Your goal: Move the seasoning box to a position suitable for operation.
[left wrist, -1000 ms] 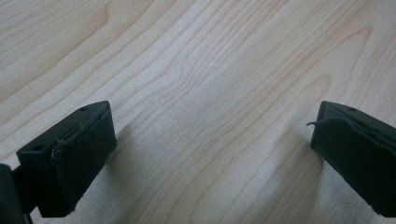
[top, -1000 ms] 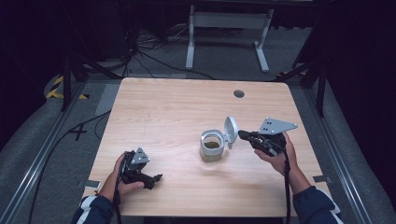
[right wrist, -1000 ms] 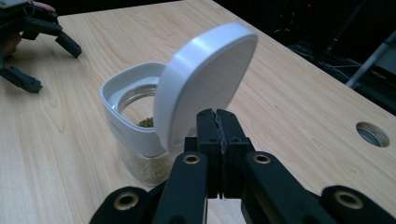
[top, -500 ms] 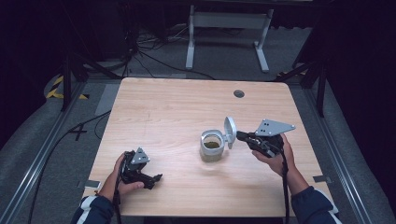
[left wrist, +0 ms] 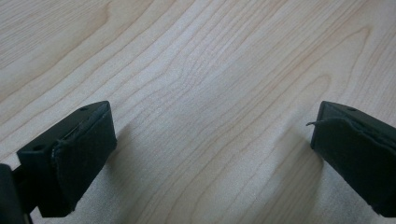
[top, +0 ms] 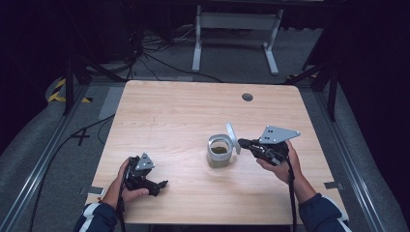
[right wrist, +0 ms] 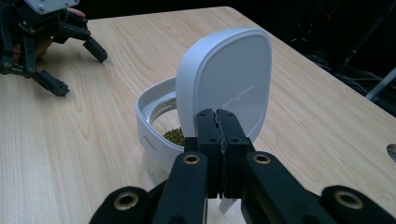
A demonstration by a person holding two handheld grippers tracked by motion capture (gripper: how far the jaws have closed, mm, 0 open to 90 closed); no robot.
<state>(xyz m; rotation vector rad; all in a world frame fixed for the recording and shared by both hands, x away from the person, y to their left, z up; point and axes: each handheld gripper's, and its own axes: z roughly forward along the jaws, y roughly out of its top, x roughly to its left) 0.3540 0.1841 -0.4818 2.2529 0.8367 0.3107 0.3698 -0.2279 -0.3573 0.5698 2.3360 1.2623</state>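
Right gripper [right wrist: 217,122]: in my right hand [top: 279,164]; jaws pressed together on the lower edge of the lid [right wrist: 225,79], which stands nearly upright and tilts slightly away from me.
Lid: white, rounded-square, held just above the near rim of the container [right wrist: 156,122]; whether it touches the rim I cannot tell.
Lid marking: a short line of pale grey lettering runs along its face; too faint and slanted for me to read.
Container: white and round, uncovered, standing on the table [top: 193,116] right of centre, just beside my right gripper's tips; small greenish-brown grains lie inside.
Container marking: a small grey logo on the outer wall, not legible.
Left gripper [top: 162,184]: in my left hand [top: 123,186] near the table's front left, well apart from the container; jaws spread wide over bare wood, gripping nothing.
Table: pale wood grain; a dark round grommet [top: 247,96] sits near the far edge.
Beyond the table: a grey metal stand [top: 236,29] and loose cables [top: 159,55] on the floor.
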